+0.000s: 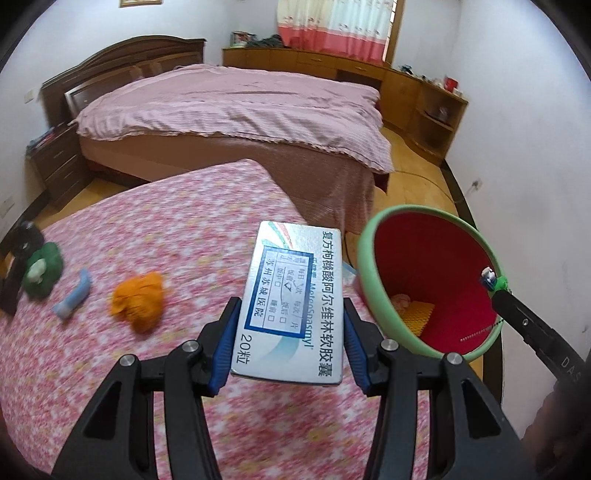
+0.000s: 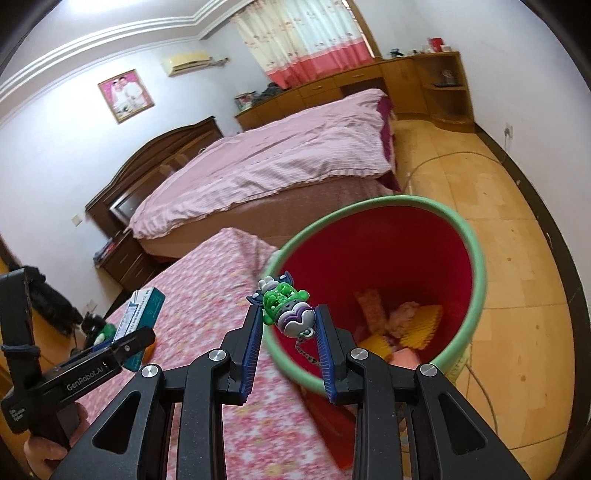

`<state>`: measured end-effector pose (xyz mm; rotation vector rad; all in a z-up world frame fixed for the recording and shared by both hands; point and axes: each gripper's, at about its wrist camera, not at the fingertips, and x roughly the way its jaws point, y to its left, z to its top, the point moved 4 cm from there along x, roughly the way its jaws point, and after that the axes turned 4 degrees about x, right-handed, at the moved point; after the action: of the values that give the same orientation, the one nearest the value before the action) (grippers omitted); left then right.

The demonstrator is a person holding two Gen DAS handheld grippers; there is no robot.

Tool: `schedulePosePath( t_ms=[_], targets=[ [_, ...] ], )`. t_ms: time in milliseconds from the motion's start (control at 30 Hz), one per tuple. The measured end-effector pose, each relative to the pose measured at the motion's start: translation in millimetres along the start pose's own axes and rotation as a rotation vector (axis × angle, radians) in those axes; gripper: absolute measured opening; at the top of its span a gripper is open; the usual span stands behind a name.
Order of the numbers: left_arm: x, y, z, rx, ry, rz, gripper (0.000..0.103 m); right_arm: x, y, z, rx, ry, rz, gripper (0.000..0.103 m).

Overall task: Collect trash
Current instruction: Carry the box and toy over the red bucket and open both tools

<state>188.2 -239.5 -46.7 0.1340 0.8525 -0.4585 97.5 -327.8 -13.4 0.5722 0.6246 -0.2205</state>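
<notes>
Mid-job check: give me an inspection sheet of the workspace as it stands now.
Surface: table with pink floral cloth, in a bedroom.
Job's things: medicine box clamped in the left gripper; green toy keychain clamped in the right gripper at the near rim of the red bin with green rim; bin already holds yellow and pink scraps.
Clutter: orange crumpled wad, light blue tube, green and black items on the cloth.
Grippers: both shut on their loads.
Cables: cord across the floor to a wall socket.
Surroundings: bed with pink cover, wooden cabinets, curtain.
</notes>
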Motion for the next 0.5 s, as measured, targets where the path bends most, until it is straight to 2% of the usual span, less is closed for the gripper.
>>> schedulePosePath(
  t_ms=[500],
  targets=[
    [61.2, -87.2, 17.8, 0.135, 0.071, -0.104, 0.053, 16.4, -75.5, 13.7, 0.115, 0.013, -0.084, 0.029]
  ],
)
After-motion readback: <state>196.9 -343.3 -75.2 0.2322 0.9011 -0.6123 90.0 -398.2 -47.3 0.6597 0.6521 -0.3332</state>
